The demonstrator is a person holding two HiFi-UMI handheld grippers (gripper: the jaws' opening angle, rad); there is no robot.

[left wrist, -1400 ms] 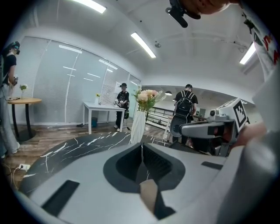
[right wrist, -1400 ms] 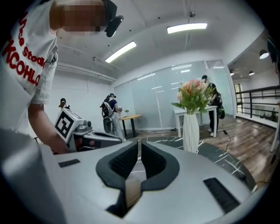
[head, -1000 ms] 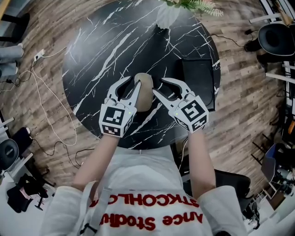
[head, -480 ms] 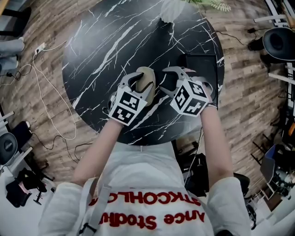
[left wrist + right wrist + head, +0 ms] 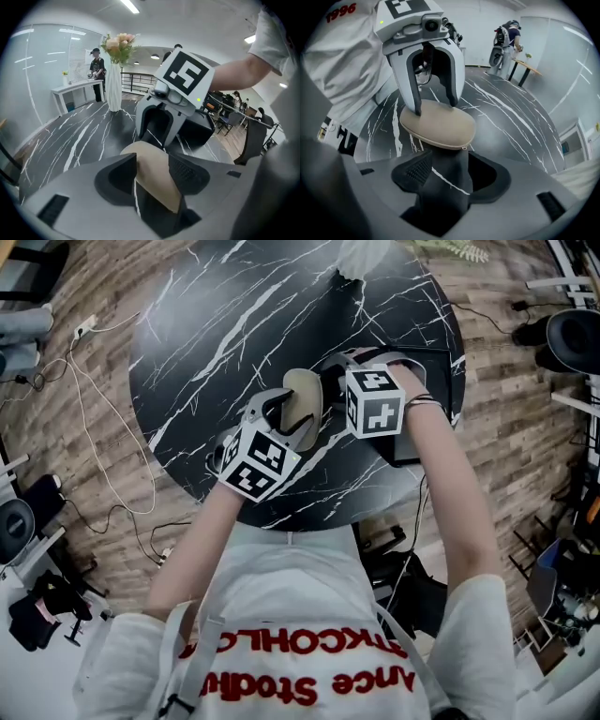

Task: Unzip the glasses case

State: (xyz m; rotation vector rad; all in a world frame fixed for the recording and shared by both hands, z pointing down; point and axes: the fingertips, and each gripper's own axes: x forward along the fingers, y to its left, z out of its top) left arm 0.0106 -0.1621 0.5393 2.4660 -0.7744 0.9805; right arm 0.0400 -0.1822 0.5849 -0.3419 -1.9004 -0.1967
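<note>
Head view: L gripper [image 5: 286, 414] jaws just opened, straddling glasses case [image 5: 302, 393], prob to brace it; R gripper [image 5: 330, 385] likewise opened, empty, poised near zip pull [image 5: 464, 148]

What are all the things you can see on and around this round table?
round marble table: one, black with white veins, centre of the head view.
oval fabric glasses case: one, beige, lying closed on the table.
tall vase: one, white, at the table's far edge, holding pale flowers.
flat box: one, black, on the table behind the right gripper.
thin cable: one, white, on the wooden floor.
left gripper: one, grey with a black-and-white marker cube; jaws open, just been opening, one end of the case between them.
right gripper: one, same colours; jaws open, just been opening, only table between them, case just ahead.
</note>
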